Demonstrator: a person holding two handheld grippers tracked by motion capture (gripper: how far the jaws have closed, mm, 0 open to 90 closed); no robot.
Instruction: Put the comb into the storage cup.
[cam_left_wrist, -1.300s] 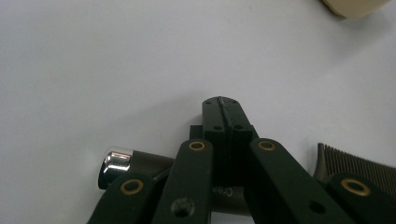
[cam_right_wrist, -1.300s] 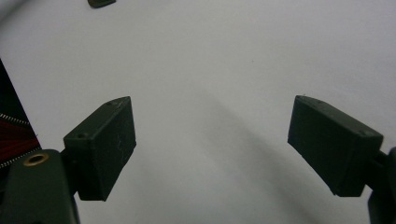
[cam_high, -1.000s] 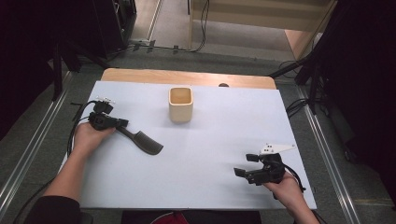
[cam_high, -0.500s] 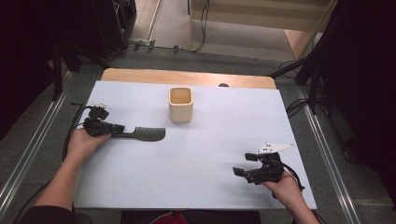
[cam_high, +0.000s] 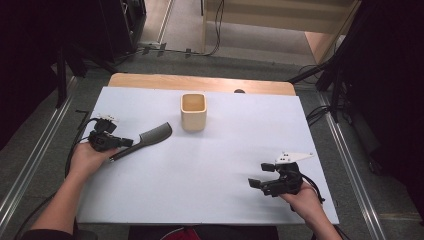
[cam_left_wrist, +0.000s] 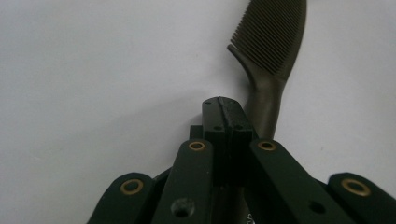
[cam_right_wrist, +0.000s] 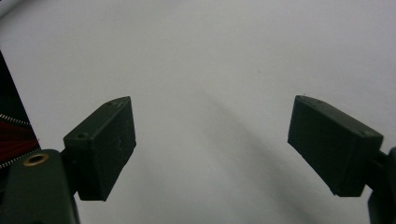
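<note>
Now my left gripper (cam_high: 119, 144) has its jaws clamped on the comb (cam_high: 150, 137) handle, teeth toward the wooden cup (cam_high: 193, 112) nearby on the counter (cam_high: 210, 170). Likely next: tip it into the cup. My right gripper (cam_high: 256, 184) rests, jaws wide, empty.

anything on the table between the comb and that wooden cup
Nothing visible. The comb, held by its handle in the left gripper, points toward the wooden cup, with only bare table between them. The open right gripper sits far off.
</note>
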